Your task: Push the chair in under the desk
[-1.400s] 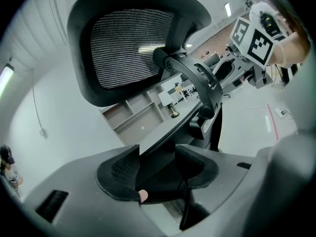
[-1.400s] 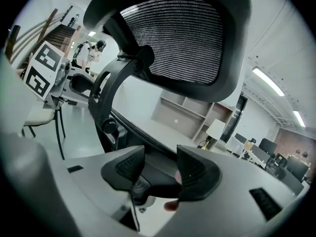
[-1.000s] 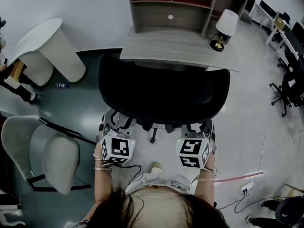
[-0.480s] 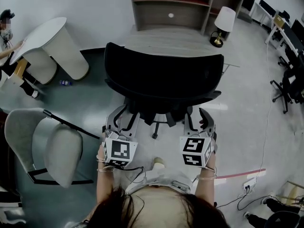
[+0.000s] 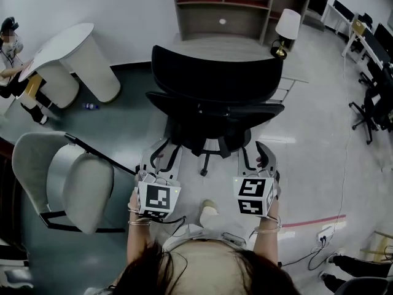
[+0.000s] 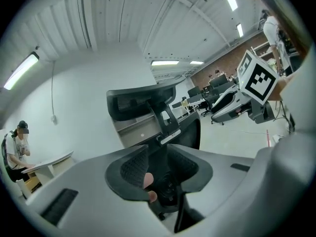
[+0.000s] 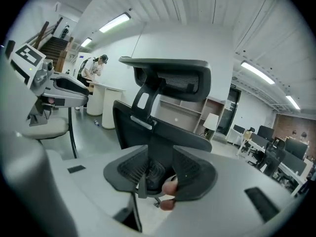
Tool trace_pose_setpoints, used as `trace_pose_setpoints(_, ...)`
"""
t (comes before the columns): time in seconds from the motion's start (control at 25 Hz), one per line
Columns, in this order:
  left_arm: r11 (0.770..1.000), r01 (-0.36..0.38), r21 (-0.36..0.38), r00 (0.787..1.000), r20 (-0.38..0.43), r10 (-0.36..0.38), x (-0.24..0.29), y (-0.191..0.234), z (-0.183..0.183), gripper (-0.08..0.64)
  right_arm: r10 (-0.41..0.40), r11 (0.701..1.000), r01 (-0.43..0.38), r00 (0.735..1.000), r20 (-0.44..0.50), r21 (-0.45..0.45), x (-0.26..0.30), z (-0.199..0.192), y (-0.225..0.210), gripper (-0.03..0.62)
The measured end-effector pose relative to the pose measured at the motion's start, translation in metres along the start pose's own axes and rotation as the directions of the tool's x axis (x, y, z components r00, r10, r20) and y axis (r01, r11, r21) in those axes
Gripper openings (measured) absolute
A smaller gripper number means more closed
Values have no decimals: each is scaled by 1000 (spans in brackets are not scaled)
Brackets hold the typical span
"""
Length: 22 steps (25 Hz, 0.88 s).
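The black office chair (image 5: 215, 97) stands in the middle of the head view, its backrest toward me and its front at the wooden desk (image 5: 236, 42). My left gripper (image 5: 161, 157) and right gripper (image 5: 258, 157) sit side by side just behind the chair's lower back, apart from it. In the left gripper view the chair (image 6: 140, 102) shows beyond the gap of the left gripper (image 6: 160, 181). The right gripper view has the chair (image 7: 168, 78) past the right gripper (image 7: 160, 174). Both pairs of jaws are closing with nothing between the pads.
A lamp (image 5: 284, 26) stands on the desk's right end, under a shelf unit (image 5: 239, 8). A grey lounge chair (image 5: 67, 186) is close at my left, and a white round table (image 5: 80, 54) with a person (image 5: 9, 42) is further left. Cables (image 5: 319, 232) lie on the floor at right.
The chair has rolled away from me toward the desk. Both grippers' jaws have narrowed and no longer reach its backrest.
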<state>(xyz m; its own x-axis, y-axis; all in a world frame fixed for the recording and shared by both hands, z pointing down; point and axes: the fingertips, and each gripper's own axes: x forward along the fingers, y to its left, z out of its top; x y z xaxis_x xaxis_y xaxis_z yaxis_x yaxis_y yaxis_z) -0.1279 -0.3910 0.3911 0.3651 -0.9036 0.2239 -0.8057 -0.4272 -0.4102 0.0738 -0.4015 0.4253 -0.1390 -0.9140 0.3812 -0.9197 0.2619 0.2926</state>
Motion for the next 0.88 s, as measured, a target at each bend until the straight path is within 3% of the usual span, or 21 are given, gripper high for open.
trace_pose_setpoints(0.16,999,-18,-28,999,39,19,-21,-1,10,106,8,1000,-8,1000,12,14,-17,5,7,146)
trace_pose_setpoints(0.56,999,-39,-36,999,29,40,-67,-12,6,60,15,1000,-15,1000,4,12,-58,-1,27,118)
trace_pose_setpoints(0.72,997,-41,-66,996,76,46,-82,-17,13,52,14,1000,-14,1000,0,10,-73,-5,33,109)
trace_pose_setpoints(0.88,996,-45,-74,996,70,51,-96,-22,10,46,14,1000,-14,1000,-1,-5,-86,-8,39,106)
